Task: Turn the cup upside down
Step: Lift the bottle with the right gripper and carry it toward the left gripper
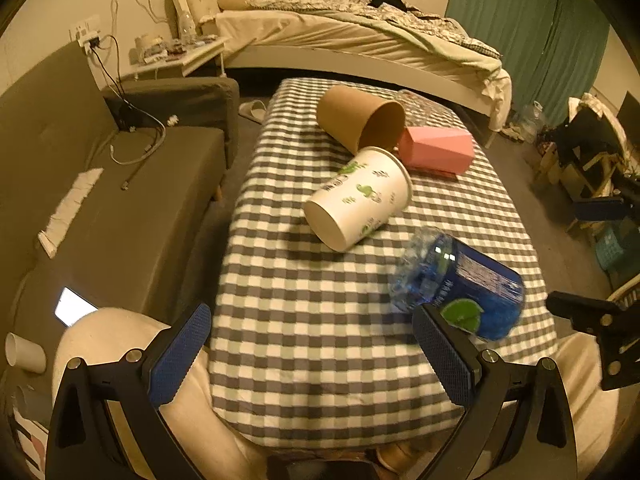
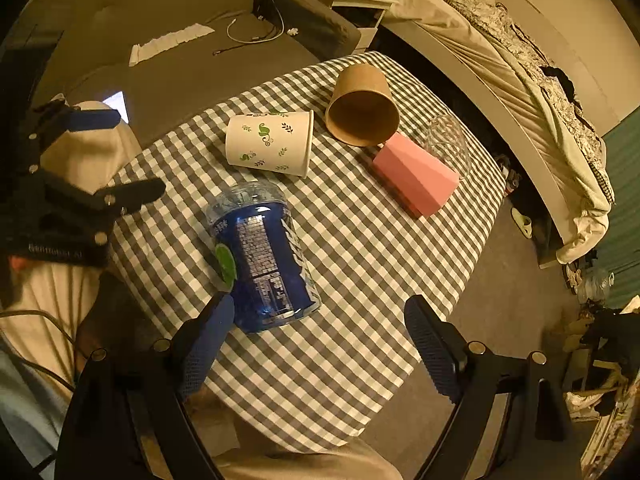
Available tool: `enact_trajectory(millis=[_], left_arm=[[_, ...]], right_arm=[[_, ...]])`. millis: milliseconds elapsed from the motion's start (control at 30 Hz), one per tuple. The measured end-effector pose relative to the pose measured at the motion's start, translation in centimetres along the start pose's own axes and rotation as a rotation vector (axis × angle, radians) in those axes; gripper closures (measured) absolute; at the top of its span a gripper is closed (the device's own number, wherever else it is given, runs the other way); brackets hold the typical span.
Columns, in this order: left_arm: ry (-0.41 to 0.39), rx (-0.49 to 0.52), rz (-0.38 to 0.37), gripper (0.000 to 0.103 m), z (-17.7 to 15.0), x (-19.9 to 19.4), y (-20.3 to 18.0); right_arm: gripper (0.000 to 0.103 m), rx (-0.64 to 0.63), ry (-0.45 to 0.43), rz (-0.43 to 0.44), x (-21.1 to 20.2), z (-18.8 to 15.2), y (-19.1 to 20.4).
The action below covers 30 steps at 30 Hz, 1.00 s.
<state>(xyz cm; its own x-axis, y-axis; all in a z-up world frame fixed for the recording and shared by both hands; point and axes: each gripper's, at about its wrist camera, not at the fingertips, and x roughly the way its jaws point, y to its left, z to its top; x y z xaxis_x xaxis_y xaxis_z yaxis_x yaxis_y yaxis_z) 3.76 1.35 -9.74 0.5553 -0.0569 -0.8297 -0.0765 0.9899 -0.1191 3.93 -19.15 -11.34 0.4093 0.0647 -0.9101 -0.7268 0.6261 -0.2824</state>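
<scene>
Right gripper (image 2: 320, 344) wide open, empty; blue cup (image 2: 262, 264) lying on its side just ahead, beside left finger. Straddle mid-body squarely, close gently, then rotate rim down. Left gripper (image 1: 312, 354) equally open, empty.

Matt paper cup (image 1: 360, 196); glossy clear plastic cup (image 2: 264, 256); woven cloth tablecloth (image 1: 320, 320).

Home bedroom, lived-in. Unmade bed (image 1: 360, 36) with rumpled bedding across top of frame. Grey sofa (image 1: 100, 184) at left, cables trailing to wall socket (image 1: 86, 34) upper left. Cluttered nightstand (image 1: 180, 54) beside bed. Green curtain (image 1: 532, 36) upper right. Slipper (image 1: 253, 110) on floor. Table (image 1: 320, 320) under gingham cloth, centre.
</scene>
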Motion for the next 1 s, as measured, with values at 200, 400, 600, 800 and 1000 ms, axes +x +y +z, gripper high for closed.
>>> enact_trajectory(millis=[200,400,600,800,1000], left_arm=[[-0.016,0.18,-0.092,0.0,0.4,-0.7,-2.6],[-0.018,0.652,-0.175,0.0,0.8,0.8,-6.3],[-0.012,0.995,-0.253,0.0,0.5,2.4,-8.4],[-0.02,1.217,-0.322,0.0,0.1,4.4,-9.8],[0.009,1.27,-0.451,0.0,0.4,6.5,-10.3]], right_arm=[[0.016,0.174,-0.03,-0.022,-1.2,-3.0,-0.5],[0.016,0.476,-0.038,0.095,-1.6,-9.0,-2.3],[0.016,0.593,-0.038,0.139,-1.6,-12.6,-2.9],[0.016,0.677,-0.018,0.175,-0.1,-13.2,-3.5],[0.016,0.71,0.039,0.184,2.1,-12.8,-4.2]])
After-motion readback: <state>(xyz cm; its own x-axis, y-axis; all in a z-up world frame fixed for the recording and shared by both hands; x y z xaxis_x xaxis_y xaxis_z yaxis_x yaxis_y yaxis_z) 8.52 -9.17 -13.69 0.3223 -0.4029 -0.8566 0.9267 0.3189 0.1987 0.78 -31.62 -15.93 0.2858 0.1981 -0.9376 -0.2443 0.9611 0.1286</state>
